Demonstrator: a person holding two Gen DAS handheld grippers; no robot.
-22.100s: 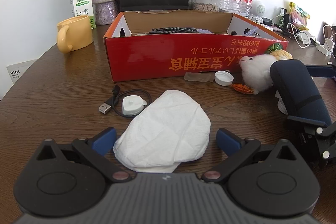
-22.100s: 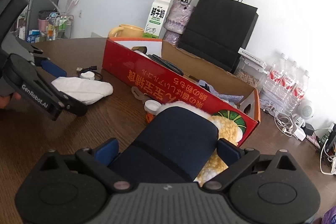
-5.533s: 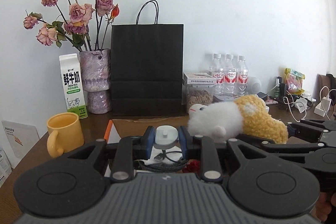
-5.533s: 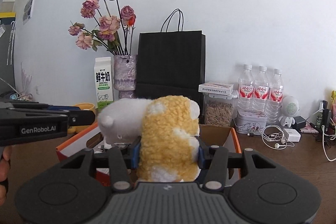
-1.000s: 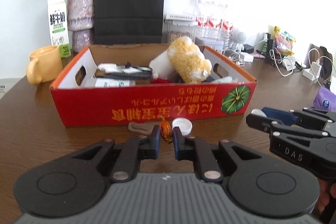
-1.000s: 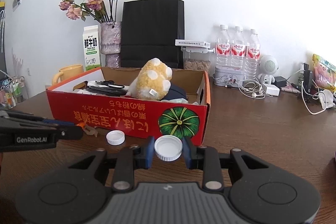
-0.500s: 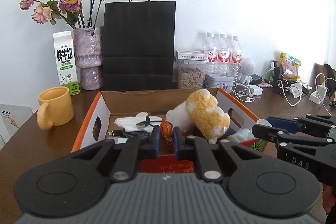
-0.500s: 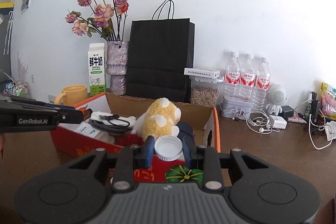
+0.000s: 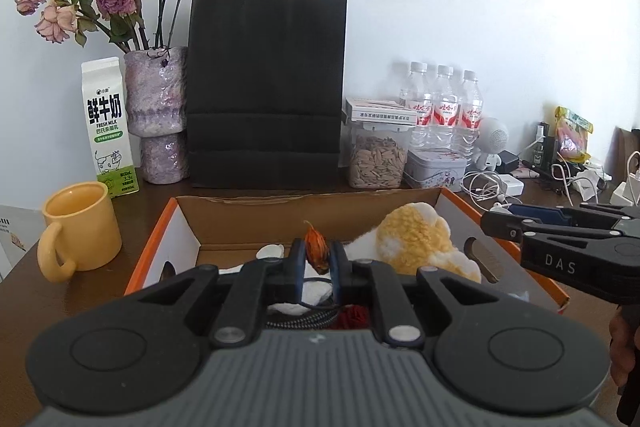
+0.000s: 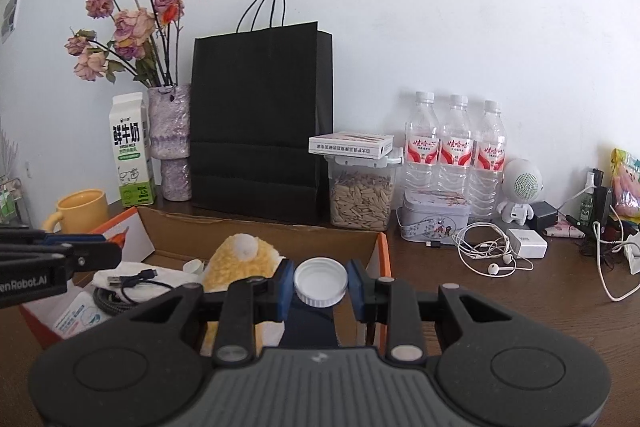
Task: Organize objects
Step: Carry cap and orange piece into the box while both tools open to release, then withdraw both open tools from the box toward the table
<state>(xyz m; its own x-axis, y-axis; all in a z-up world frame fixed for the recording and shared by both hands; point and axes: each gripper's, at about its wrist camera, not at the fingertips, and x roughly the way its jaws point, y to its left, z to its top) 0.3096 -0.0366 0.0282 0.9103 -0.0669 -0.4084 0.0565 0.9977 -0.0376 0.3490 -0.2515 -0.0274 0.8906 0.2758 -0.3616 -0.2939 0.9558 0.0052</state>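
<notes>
The white bottle cap (image 10: 320, 281) is pinched across its rim by the right gripper (image 10: 320, 285), open side facing the camera, hanging above the near end of the cardboard box (image 10: 256, 233). It's hard plastic, probably super light and a bit slick, so gripping edge to edge across the widest part like this looks right; squeeze off-center and I'd bet it pops out.

The left gripper (image 9: 317, 264) is clamped on a small dried orange-red bud (image 9: 316, 251), also over the box. That one looks brittle and crumbly, basically weightless, so a light pinch on the fat middle seems the safest hold.

Under both sit a yellow plush toy (image 9: 416, 243), a white cloth with a black cable (image 10: 128, 283) and some other bits. Behind the box: a yellow mug (image 9: 80, 227), milk carton (image 9: 109, 125), a vase of dried roses (image 9: 157, 99) and a black paper bag (image 9: 266, 87).
</notes>
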